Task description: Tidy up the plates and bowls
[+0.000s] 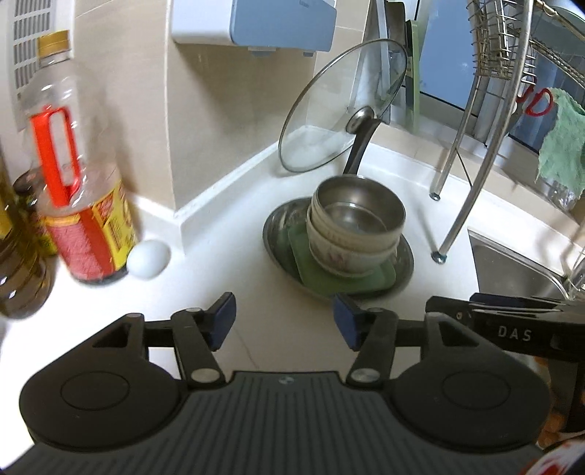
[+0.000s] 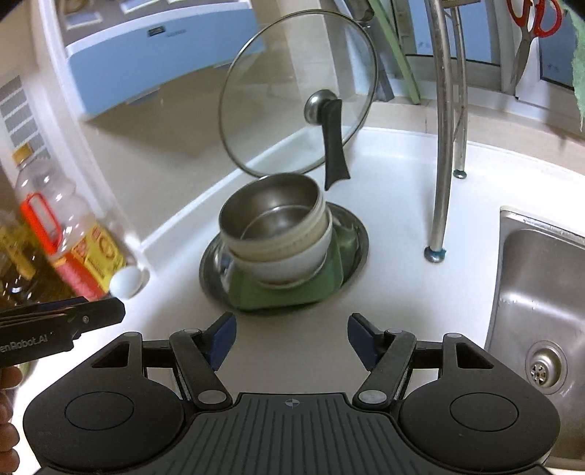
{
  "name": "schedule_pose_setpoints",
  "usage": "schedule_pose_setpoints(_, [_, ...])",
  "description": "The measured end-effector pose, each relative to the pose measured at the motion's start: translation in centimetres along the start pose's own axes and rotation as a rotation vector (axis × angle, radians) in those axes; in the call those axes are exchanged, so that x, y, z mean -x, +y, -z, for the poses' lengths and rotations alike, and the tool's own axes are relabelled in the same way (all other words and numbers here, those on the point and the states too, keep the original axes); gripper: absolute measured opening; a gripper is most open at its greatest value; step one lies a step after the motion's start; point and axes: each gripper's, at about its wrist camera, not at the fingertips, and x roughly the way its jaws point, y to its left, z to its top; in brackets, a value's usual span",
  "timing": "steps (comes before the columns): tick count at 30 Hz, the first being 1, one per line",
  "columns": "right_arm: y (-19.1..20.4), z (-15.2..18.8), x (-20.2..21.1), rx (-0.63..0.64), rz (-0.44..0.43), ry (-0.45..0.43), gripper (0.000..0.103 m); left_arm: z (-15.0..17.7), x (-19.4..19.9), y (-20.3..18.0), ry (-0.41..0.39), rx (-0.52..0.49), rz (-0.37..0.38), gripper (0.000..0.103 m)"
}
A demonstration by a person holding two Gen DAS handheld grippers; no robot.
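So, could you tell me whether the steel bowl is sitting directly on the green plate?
No, the steel bowl rests inside a white ceramic bowl, which stands on the green plate.

Home kitchen, lived-in. White countertop (image 2: 384, 204) meets beige tiled wall, stainless sink (image 2: 530, 292) with drain at 4 o'clock in right wrist view. Glass pot lid (image 2: 292, 84) leans on the wall at 12 o'clock above stacked bowls (image 2: 278, 234) on a metal plate (image 2: 356, 234). Cooking oil bottles (image 1: 78, 190) and an egg (image 1: 148, 259) at 9 o'clock in left wrist view. Wire dish rack (image 1: 512, 40), green dishcloth (image 1: 561, 142) at 2 o'clock, red-handled scissors (image 2: 533, 22) hanging at 1 o'clock
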Motion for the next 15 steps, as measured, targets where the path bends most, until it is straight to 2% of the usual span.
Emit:
schedule_pose_setpoints(5, [-0.1,1.7,1.5,0.04,-0.036,0.025,0.068,1.9,1.8,-1.3,-0.01,0.018,-0.066,0.058])
schedule_pose_setpoints(15, [-2.4,4.5,5.1,0.045,-0.092,0.076,0.068,5.8,5.2,-4.6,0.006,0.069,-0.099,0.058])
